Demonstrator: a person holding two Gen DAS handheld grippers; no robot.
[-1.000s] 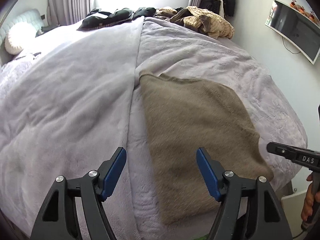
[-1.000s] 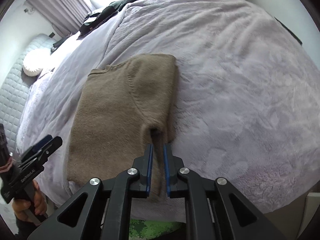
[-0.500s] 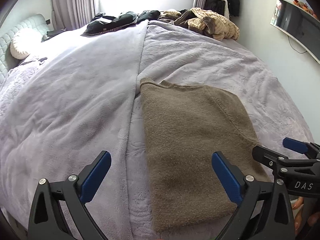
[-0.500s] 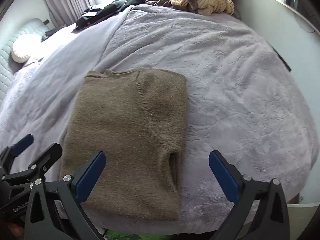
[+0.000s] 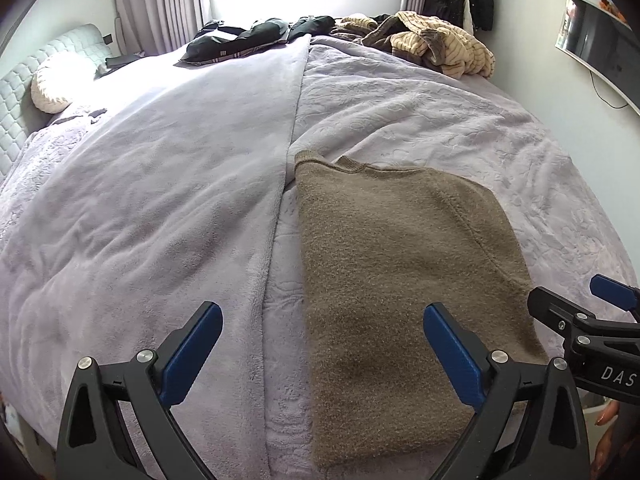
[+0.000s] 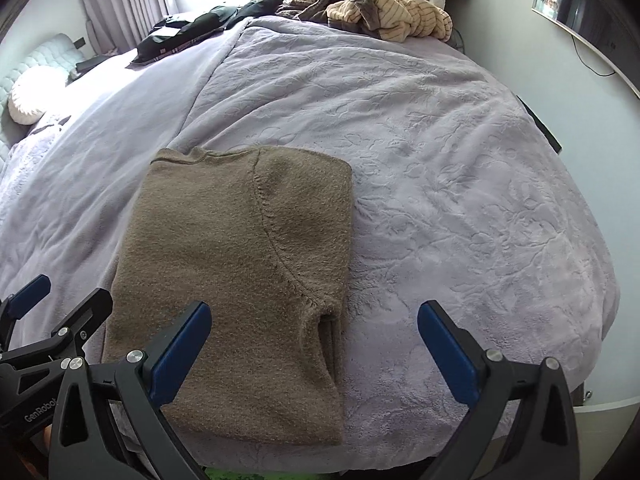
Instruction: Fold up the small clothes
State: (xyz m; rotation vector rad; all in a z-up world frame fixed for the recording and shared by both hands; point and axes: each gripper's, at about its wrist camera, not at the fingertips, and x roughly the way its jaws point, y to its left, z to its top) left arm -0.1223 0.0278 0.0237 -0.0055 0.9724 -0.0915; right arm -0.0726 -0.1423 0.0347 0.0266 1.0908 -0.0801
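The folded tan fuzzy knit sweater [image 6: 236, 280] lies flat on the lilac embossed plush bedspread [image 6: 460, 208], directly ahead of and below both tools. The right gripper [image 6: 314, 346] stands with its blue pads spread wide and holds nothing; the sweater's right fold edge and sleeve opening lie below the gap. The left gripper [image 5: 322, 354] is likewise wide apart and empty, with the sweater's left edge below the gap.

Each tool shows at the other view's edge: white letters "DAS" on the right one, "GenRobot" on the left, both cut off.

Right of the sweater the bedspread lies bare up to the bed's rounded edge. Far ahead, a heap of cream striped and dark clothes [image 6: 384, 12] sits by the window. The sweater's near hem is partly hidden behind the gripper frames.
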